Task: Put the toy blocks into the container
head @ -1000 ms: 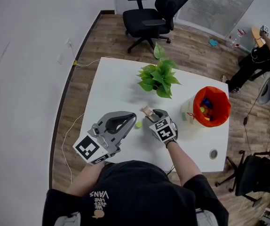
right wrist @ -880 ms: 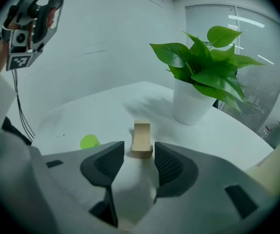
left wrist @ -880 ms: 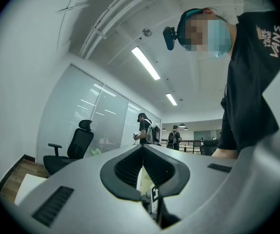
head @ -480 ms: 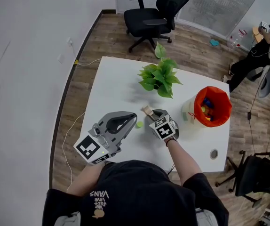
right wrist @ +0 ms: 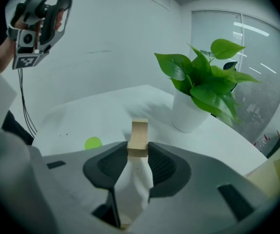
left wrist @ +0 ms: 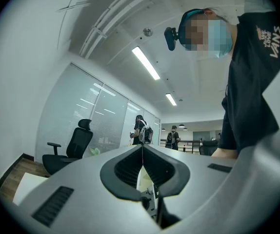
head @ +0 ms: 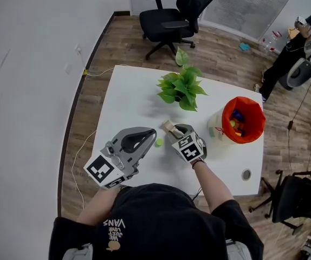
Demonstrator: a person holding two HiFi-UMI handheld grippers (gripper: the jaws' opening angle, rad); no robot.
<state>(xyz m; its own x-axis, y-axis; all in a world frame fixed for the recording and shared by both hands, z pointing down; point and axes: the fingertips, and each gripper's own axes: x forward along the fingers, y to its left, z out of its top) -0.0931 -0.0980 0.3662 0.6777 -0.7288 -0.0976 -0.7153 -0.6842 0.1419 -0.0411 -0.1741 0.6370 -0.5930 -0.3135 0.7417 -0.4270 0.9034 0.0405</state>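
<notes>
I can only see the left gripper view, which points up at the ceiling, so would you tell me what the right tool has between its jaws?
Observer: The right tool is closed on a wooden block.
Operator: Thank you. Where is the container?
Observer: The orange container stands near the table's right edge, with coloured blocks inside it.
Operator: Is anything else lying loose nearby?
Observer: A small green disc lies on the table just left of the right tool.
</notes>
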